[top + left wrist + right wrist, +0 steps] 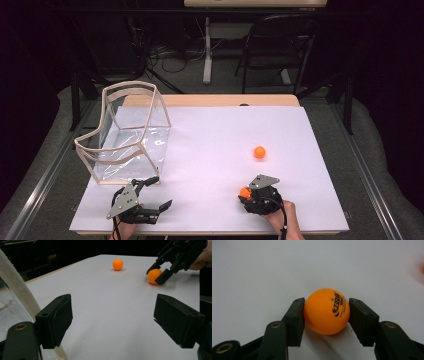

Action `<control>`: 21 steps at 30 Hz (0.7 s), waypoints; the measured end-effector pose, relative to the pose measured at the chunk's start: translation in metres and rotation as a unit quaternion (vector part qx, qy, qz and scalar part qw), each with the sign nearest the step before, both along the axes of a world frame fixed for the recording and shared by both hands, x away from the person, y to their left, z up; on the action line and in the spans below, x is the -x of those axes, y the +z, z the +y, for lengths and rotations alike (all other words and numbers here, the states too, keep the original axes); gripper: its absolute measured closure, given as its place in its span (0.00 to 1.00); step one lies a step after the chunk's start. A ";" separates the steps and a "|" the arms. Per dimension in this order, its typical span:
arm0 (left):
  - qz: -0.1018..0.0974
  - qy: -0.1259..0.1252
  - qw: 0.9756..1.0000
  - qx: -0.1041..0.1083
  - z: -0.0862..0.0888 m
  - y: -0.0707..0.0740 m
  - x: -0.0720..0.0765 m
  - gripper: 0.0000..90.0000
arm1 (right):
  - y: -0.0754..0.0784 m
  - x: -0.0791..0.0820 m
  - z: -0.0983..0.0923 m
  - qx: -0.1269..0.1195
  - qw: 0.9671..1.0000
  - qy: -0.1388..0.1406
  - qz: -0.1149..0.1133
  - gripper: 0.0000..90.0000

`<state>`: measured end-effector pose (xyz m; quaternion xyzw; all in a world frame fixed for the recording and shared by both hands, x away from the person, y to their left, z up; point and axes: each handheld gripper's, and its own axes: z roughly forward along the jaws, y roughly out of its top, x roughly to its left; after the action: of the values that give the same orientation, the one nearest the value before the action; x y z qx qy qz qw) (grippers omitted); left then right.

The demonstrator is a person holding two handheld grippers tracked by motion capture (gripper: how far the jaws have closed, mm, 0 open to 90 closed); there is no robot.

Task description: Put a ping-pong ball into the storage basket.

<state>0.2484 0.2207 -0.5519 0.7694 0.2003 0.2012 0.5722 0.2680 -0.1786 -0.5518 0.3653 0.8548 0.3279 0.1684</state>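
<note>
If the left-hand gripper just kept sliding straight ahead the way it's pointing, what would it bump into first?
Most likely nothing soon: the left gripper stands open over bare white table. Farther along, the free orange ball lies nearest its line; the ball in the right gripper sits to one side. Depth is hard to judge.

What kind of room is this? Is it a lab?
Probably a lab or workshop for recording tests. A white table sits among dark curtains, with cables on the floor and a folding chair behind. A person holds the right gripper around an orange ball.
</note>
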 end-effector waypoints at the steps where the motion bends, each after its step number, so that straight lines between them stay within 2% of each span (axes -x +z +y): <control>1: 0.000 0.000 1.000 0.000 0.000 0.000 0.000 0.17 | 0.000 0.000 0.000 0.000 1.000 0.000 0.000 0.54; 17: -0.001 0.000 1.000 -0.001 0.000 0.000 0.000 0.17 | 0.008 0.004 0.000 0.002 1.000 0.001 -0.013 0.56; 21: -0.001 0.000 1.000 -0.002 0.000 0.000 0.001 0.17 | 0.011 0.006 0.002 0.003 1.000 0.004 -0.026 0.56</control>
<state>0.2479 0.2203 -0.5518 0.7702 0.1989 0.2023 0.5713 0.2622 -0.1771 -0.5406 0.3526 0.8528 0.3349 0.1903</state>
